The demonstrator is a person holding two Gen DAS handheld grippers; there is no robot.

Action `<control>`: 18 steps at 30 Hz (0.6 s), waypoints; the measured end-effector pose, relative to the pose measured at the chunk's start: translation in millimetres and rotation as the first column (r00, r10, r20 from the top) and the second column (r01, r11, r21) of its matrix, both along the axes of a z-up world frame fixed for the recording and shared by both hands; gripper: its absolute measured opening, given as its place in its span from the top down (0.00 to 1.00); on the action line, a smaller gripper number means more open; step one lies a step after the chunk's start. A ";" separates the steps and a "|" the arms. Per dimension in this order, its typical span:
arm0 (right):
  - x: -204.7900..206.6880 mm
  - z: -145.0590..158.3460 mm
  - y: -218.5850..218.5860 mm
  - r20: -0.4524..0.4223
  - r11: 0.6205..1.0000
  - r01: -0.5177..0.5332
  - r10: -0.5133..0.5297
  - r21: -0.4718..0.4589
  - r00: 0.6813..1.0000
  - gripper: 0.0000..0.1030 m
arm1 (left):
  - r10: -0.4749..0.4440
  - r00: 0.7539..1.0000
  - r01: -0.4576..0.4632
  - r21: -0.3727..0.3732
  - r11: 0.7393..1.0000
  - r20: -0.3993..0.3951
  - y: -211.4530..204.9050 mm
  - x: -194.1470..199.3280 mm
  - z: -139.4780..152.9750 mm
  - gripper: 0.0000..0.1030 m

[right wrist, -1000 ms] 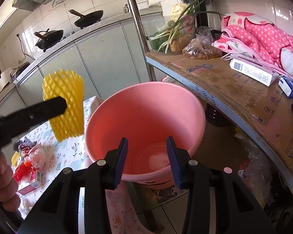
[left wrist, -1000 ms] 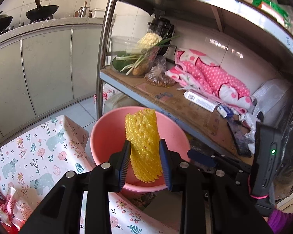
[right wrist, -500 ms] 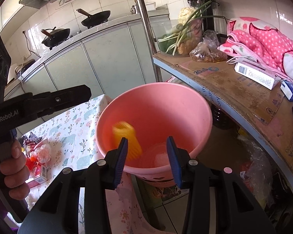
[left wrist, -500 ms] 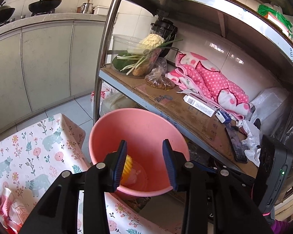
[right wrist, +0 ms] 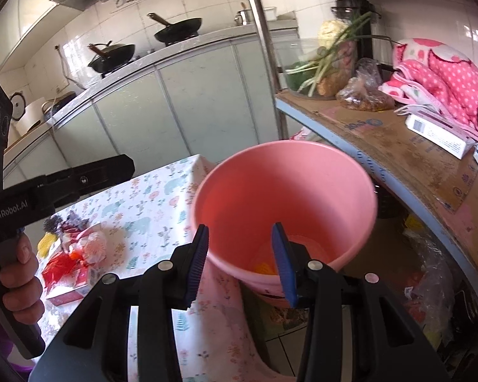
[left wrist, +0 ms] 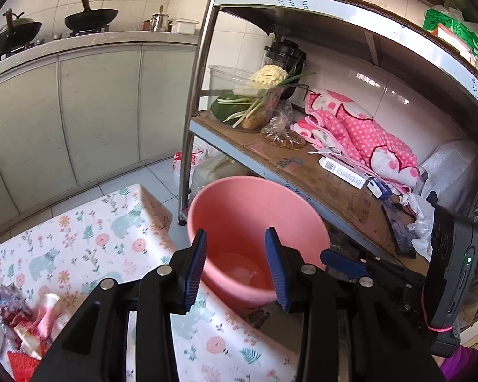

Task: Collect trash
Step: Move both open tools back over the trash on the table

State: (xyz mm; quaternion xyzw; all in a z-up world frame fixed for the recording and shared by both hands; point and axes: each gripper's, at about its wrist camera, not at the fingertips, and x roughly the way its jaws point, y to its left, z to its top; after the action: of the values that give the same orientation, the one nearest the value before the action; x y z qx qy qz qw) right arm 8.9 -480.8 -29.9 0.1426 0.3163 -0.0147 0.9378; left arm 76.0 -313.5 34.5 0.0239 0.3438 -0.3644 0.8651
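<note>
Since released, yellow net in bucket

The left gripper carries white lettering, "GenRobot.AI", along its body. The upper shelf edge shows "the", "nths" and "ory" (fragments only, the rest cut off). The box has a barcode, too small to read.

Both hand-held grippers, left and right, gape empty.
</note>
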 end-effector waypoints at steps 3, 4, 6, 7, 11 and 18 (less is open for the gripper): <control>1.3 1.8 18.0 0.000 0.999 -0.051 0.051 -0.005 0.999 0.59 | 0.030 1.000 -0.030 0.009 1.000 0.006 23.2 -7.3 1.6 0.64; 0.8 1.6 23.7 0.001 0.998 -0.065 0.065 -0.004 0.998 0.59 | 0.041 0.999 -0.041 0.012 0.999 0.006 31.1 -9.7 2.0 0.64; 2.1 1.7 36.6 -0.002 0.995 -0.100 0.100 -0.003 0.995 0.59 | 0.069 0.998 -0.069 0.010 0.998 0.009 49.7 -13.3 3.8 0.64; 2.9 1.6 42.3 -0.004 0.993 -0.114 0.114 -0.005 0.993 0.59 | 0.083 0.996 -0.084 0.007 0.996 0.013 60.2 -16.4 4.4 0.64; 6.5 1.0 66.3 -0.014 0.986 -0.165 0.165 -0.006 0.986 0.59 | 0.155 0.987 -0.156 0.015 0.988 0.041 99.7 -22.9 6.6 0.64; 13.6 -1.9 99.3 -0.031 0.973 -0.229 0.229 -0.005 0.973 0.59 | 0.285 0.958 -0.286 0.014 0.958 0.032 169.1 -25.2 0.2 0.64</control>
State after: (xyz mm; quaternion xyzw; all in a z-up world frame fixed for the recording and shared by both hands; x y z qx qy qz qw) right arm 22.5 -381.4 -31.8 0.1011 0.3446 0.0901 0.9289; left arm 50.8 -144.4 34.7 -0.0126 0.3340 -0.2321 0.9135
